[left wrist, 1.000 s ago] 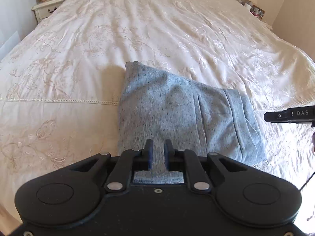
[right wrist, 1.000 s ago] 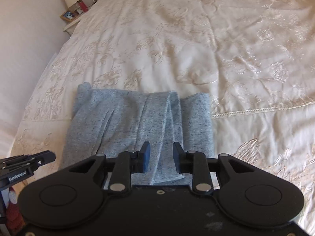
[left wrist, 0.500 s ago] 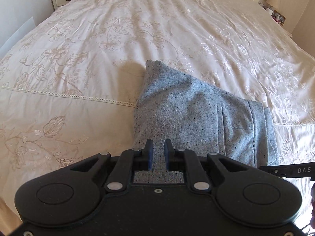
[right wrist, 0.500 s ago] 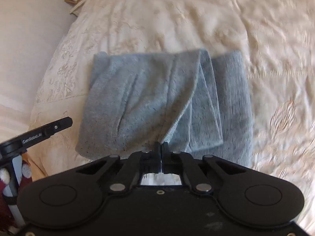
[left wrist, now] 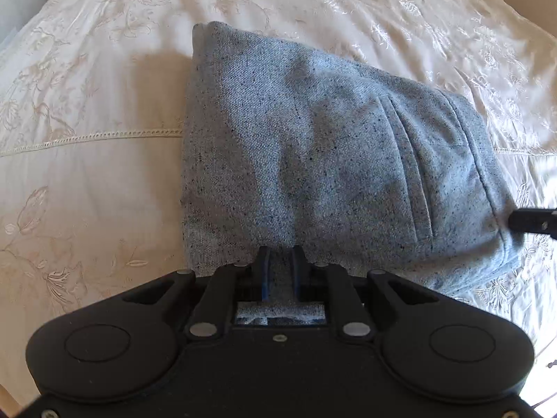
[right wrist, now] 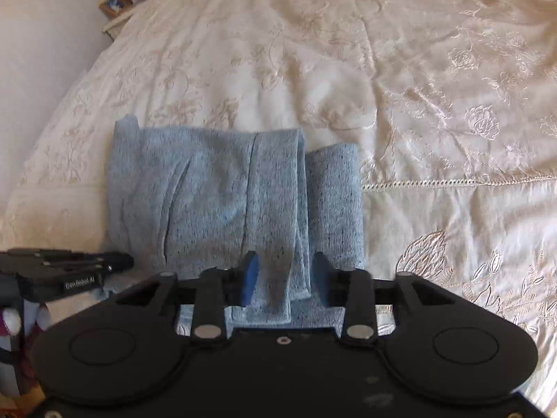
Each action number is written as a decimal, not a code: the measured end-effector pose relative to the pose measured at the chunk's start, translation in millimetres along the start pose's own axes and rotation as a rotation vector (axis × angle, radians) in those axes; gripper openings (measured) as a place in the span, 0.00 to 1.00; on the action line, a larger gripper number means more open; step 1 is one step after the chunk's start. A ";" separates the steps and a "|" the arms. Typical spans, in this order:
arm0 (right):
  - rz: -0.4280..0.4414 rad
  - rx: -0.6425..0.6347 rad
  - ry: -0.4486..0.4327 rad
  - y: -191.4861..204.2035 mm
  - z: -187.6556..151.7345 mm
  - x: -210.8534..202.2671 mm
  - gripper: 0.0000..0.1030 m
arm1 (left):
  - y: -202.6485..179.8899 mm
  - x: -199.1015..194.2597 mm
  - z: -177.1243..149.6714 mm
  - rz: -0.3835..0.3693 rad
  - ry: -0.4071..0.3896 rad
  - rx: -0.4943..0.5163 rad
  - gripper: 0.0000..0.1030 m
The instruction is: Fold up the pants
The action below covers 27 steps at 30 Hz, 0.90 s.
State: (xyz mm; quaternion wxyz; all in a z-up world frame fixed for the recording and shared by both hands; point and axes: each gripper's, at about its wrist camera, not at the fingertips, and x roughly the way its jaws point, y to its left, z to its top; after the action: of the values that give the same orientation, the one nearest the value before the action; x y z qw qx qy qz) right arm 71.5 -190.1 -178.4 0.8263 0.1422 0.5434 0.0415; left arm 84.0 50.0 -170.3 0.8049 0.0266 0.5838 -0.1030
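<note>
Left gripper (left wrist: 280, 264), marked "GenRobot.AI", pinches folded pants (left wrist: 313, 146); right gripper (right wrist: 284, 278) opening.

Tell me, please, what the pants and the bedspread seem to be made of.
Pants: likely a soft knit, sweatpants-like; matte, heathered blue-grey with dark flecks, thick rounded folds. Bedspread: probably a satin-like woven cloth; cream, glossy in the light, with stitched floral embroidery and an openwork seam. The exact fibre of either cannot be told.
</note>
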 end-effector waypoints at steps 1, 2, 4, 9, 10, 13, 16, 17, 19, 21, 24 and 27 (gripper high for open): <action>0.003 0.025 -0.016 -3.7 2.3 0.7 0.41 | 0.9 -0.3 1.1 -0.006 0.002 -0.004 0.19; 0.005 0.046 -0.014 -6.9 4.5 4.4 0.42 | 2.3 -2.1 2.8 -0.014 0.003 -0.013 0.19; 0.028 0.080 0.023 -11.8 11.7 19.4 0.42 | 5.9 -3.0 4.5 -0.028 0.008 -0.022 0.19; 0.137 0.159 0.138 -30.3 21.4 63.8 0.43 | 5.6 -10.4 3.9 -0.023 0.010 -0.010 0.19; 0.148 0.167 0.145 -32.4 22.2 68.8 0.43 | 4.9 -13.1 3.5 -0.020 0.010 -0.001 0.19; 0.187 0.188 0.163 -38.3 25.7 79.0 0.44 | 7.5 -27.4 4.5 -0.036 -0.007 0.013 0.19; 0.240 0.201 0.172 -37.7 24.9 74.8 0.45 | 15.5 -45.9 14.0 -0.051 -0.049 0.017 0.19; 0.265 0.206 0.176 -38.4 24.9 76.3 0.40 | 18.7 -50.4 19.5 -0.051 -0.063 0.018 0.19; 0.275 0.188 0.173 -33.5 25.7 73.6 0.16 | 26.1 -55.4 34.8 -0.047 -0.092 0.016 0.19; 0.224 0.117 0.141 -19.1 30.7 60.7 0.06 | 34.0 -56.6 54.5 -0.042 -0.110 0.019 0.19; 0.148 -0.031 0.029 13.4 35.5 21.2 0.05 | 44.3 -52.4 84.2 -0.026 -0.140 0.021 0.19; 0.130 -0.113 -0.082 36.7 35.9 -28.0 0.04 | 50.2 -46.3 109.3 -0.017 -0.164 0.010 0.19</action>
State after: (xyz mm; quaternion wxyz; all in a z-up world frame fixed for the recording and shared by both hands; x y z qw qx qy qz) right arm 95.9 -168.1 -130.0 0.8501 0.1320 0.4956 0.1195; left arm 182.2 87.5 -95.8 0.8490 0.0174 0.5155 -0.1145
